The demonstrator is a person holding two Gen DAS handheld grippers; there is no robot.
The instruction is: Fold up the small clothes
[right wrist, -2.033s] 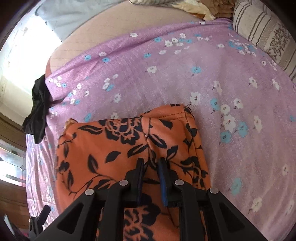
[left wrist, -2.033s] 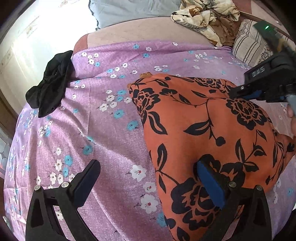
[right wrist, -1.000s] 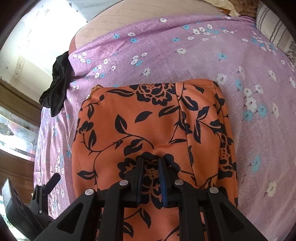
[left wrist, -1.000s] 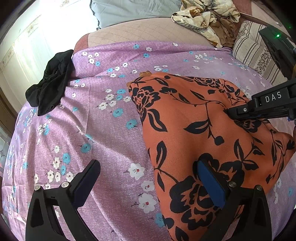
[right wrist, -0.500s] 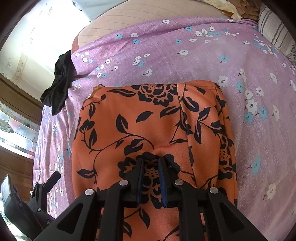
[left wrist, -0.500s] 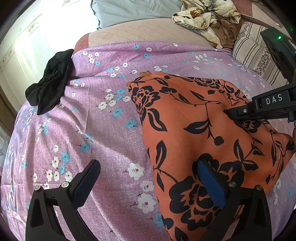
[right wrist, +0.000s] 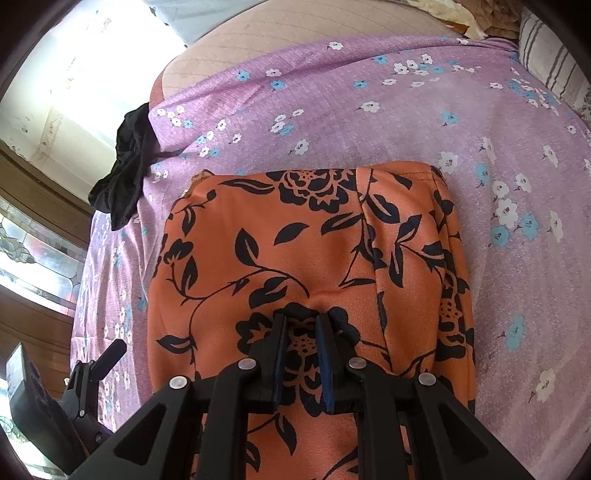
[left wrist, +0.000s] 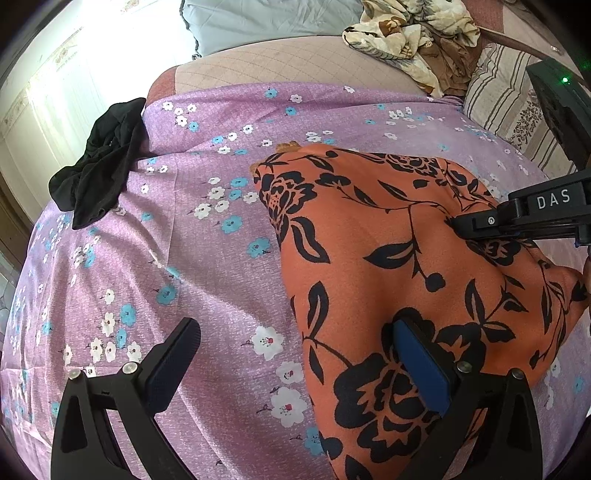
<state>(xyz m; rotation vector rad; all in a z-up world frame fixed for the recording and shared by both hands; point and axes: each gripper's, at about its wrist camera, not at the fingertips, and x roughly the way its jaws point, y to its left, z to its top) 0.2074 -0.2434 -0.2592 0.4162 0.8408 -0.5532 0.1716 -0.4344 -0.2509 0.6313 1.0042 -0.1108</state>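
Observation:
An orange garment with black flowers (left wrist: 388, 258) lies folded on the purple flowered sheet (left wrist: 184, 258); it also shows in the right wrist view (right wrist: 295, 240). My left gripper (left wrist: 295, 354) is open; its right finger rests on the garment's near part, its left finger over the sheet. My right gripper (right wrist: 301, 325) is nearly shut and pinches a small bunch of the garment's cloth in its middle. It shows from the side in the left wrist view (left wrist: 480, 221).
A black garment (left wrist: 99, 173) lies bunched at the sheet's far left edge. A pile of patterned clothes (left wrist: 413, 33) and a striped pillow (left wrist: 506, 96) lie at the back right. A grey pillow (left wrist: 258, 22) lies at the back.
The right gripper drew back toward me over the garment between 2 s and 1 s ago and has stayed pinched on it since. The left gripper has not moved.

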